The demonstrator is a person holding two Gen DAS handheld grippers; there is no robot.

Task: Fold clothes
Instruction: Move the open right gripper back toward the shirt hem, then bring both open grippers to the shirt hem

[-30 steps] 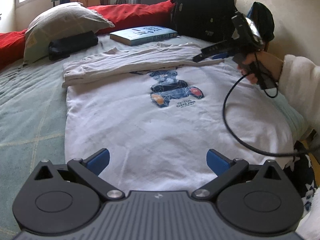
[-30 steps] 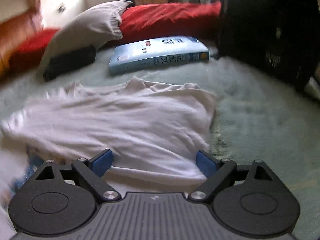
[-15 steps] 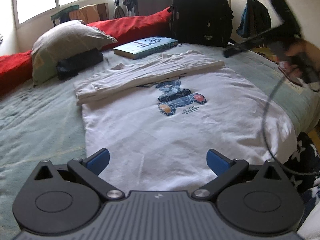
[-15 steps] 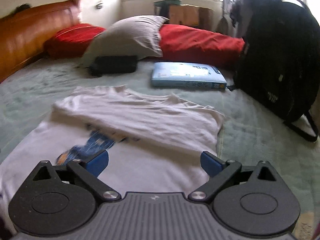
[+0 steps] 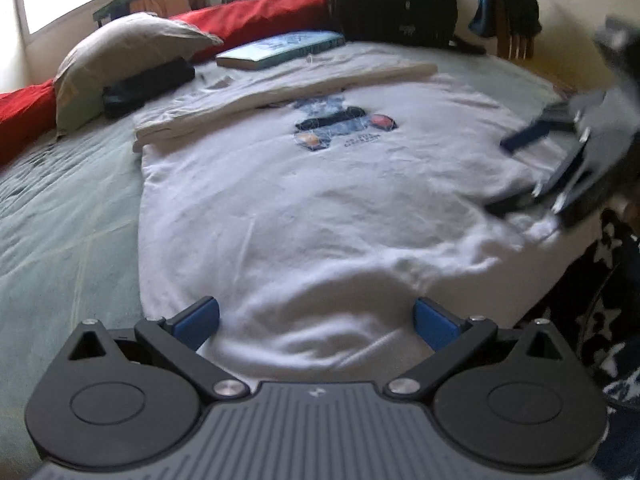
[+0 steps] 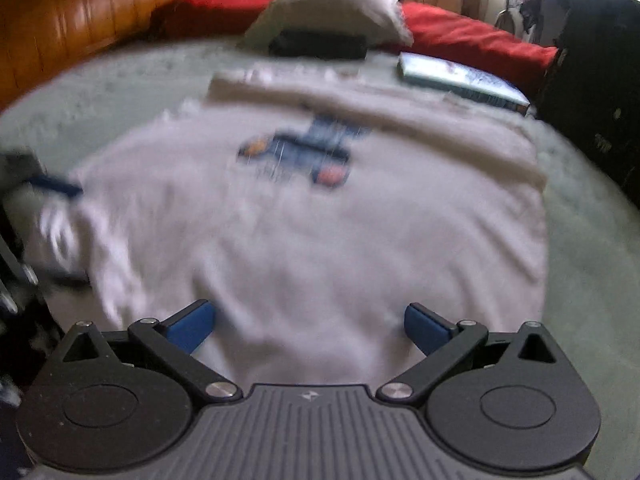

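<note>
In the left wrist view we see the left gripper (image 5: 316,320) at the bottom of the picture, its two blue pads (image 5: 198,322) standing wide apart with nothing pressed between them; only the near hem of the white T-shirt (image 5: 312,208) lies under the gap. The T-shirt is spread flat on the pale green bedspread (image 5: 68,216), with a blue printed figure (image 5: 340,126) on its chest, and its far part is folded over into a long band (image 5: 272,84) across the top. At the right edge the right gripper (image 5: 532,172) appears blurred, over the right side of the shirt; its fingers look apart, and we cannot tell from this view if they touch the cloth. Behind the shirt lie a light blue book (image 5: 280,48), a grey pillow (image 5: 124,52) on top of a dark pouch (image 5: 148,86), a long red cushion (image 5: 256,20) and a black backpack (image 5: 396,0). In the right wrist view, which is blurred, the right gripper (image 6: 310,324) also stands fully open and holds nothing, with its blue pads (image 6: 426,328) over the near edge of the same T-shirt (image 6: 320,240). The print (image 6: 304,156) is in the middle of the picture, and the folded band (image 6: 360,96) lies beyond it. At the left edge we see the left gripper (image 6: 40,196) as a blurred shape just beside the shirt's side. The book (image 6: 460,78), pillow (image 6: 332,12), red cushion (image 6: 472,40) and a brown wooden headboard (image 6: 80,20) are behind.
</note>
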